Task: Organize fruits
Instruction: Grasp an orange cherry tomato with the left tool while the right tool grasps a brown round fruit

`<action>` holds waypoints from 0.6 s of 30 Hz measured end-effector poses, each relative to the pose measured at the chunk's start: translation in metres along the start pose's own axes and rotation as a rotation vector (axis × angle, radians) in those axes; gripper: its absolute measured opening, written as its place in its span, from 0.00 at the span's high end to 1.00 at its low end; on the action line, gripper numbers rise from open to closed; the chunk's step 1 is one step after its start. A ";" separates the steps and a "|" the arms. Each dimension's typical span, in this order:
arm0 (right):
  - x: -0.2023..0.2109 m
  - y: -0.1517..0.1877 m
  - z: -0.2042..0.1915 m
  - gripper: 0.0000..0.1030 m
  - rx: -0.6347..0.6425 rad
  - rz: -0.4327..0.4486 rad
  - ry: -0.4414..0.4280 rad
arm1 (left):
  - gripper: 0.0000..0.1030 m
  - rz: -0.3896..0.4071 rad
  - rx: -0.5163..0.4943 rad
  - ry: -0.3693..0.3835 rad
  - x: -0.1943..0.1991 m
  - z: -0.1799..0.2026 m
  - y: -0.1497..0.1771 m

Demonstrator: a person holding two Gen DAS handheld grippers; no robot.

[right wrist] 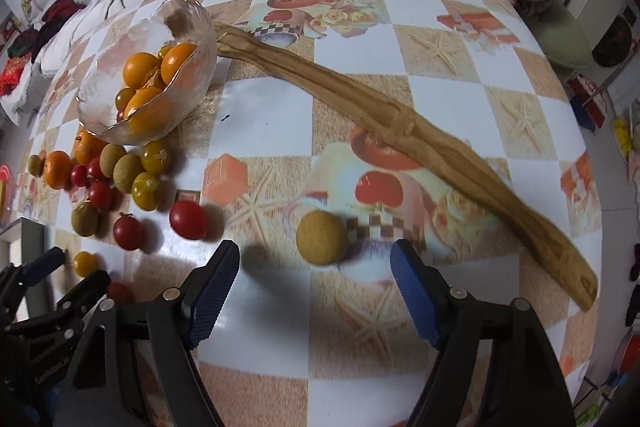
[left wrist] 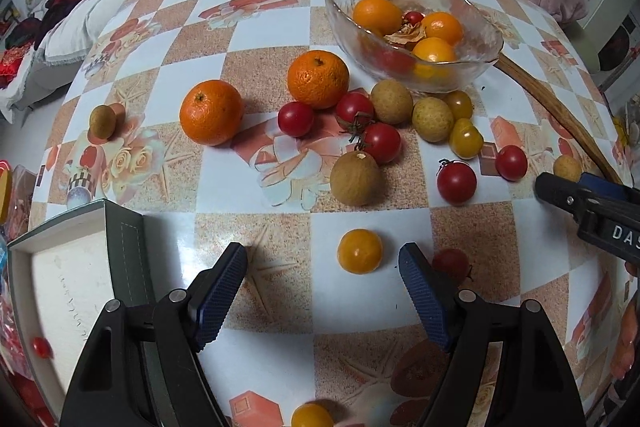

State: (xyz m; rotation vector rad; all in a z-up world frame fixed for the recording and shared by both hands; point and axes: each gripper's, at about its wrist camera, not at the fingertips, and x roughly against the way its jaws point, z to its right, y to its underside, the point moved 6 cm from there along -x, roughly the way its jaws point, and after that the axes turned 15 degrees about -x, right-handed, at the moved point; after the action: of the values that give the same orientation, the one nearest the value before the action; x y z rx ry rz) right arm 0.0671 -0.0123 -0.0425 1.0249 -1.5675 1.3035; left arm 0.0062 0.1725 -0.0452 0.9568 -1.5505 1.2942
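Observation:
My left gripper (left wrist: pixel 324 259) is open, pointing down at the table. A yellow cherry tomato (left wrist: pixel 359 251) lies just ahead, between its fingertips and untouched, and a red tomato (left wrist: pixel 452 263) sits behind the right finger. My right gripper (right wrist: pixel 315 259) is open too. A tan longan (right wrist: pixel 322 237) lies between its fingertips, clear of both pads. A glass bowl (left wrist: pixel 340 23) holds yellow and red tomatoes. Two oranges (left wrist: pixel 211 112), several red tomatoes (left wrist: pixel 380 143) and several longans (left wrist: pixel 355 179) are scattered in front of it.
A white box with a dark green rim (left wrist: pixel 124 247) stands at the near left with one red tomato (left wrist: pixel 41 347) inside. A long wooden tray (right wrist: pixel 400 119) runs from the bowl (right wrist: pixel 96 95) to the right edge. Bedding and a pink blanket lie beyond the table.

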 end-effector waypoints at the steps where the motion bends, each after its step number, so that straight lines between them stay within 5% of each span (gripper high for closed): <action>1: -0.001 -0.001 -0.001 0.24 0.009 0.003 0.004 | 0.23 0.001 0.001 -0.001 0.000 0.001 -0.001; 4: 0.001 -0.002 -0.003 0.38 0.037 0.020 0.026 | 0.25 0.001 0.010 -0.002 0.000 0.002 -0.001; 9: 0.003 -0.005 -0.004 0.74 0.059 0.021 0.012 | 0.56 0.015 -0.010 0.003 0.005 0.010 -0.007; 12: 0.005 -0.005 0.000 0.74 0.029 0.007 -0.042 | 0.79 0.023 -0.032 0.019 0.007 0.014 -0.009; 18: 0.013 0.004 0.006 0.74 -0.032 -0.019 -0.097 | 0.79 0.042 -0.022 0.064 0.016 0.014 -0.006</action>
State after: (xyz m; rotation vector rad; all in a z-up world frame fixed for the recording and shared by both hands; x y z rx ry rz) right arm 0.0586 -0.0189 -0.0316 1.0949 -1.6417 1.2276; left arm 0.0047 0.1570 -0.0290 0.8652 -1.5400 1.3221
